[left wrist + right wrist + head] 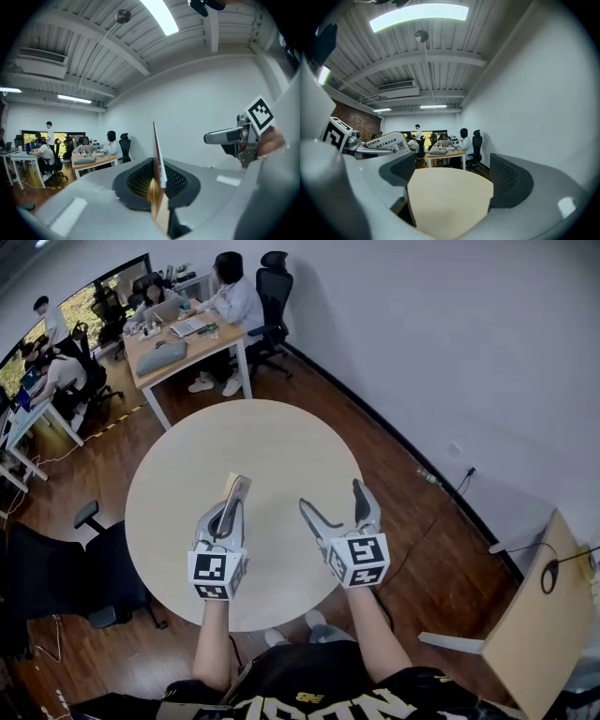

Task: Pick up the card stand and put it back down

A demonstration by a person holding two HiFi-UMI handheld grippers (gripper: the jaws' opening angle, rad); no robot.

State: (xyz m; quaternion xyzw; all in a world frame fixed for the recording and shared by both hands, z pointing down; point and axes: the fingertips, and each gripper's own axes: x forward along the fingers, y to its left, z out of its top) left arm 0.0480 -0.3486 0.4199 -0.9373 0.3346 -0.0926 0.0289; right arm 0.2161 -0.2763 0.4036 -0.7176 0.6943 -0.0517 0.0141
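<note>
Nearest the lens, the person's two forearms (pixel 214 643) reach forward side by side over the round table (pixel 281 432), each gripper held roughly level. Left: the left gripper (pixel 234 491), jaws closed on the card stand (pixel 232 486), which it holds over the table's near-left part. Right: the right gripper (pixel 333 498), jaws wide apart, only bare tabletop between them. The left gripper view shows the card stand (pixel 157 159) edge-on between the pads. In the right gripper view the card stand (pixel 386 143) presents its printed face, bearing a square code.
</note>
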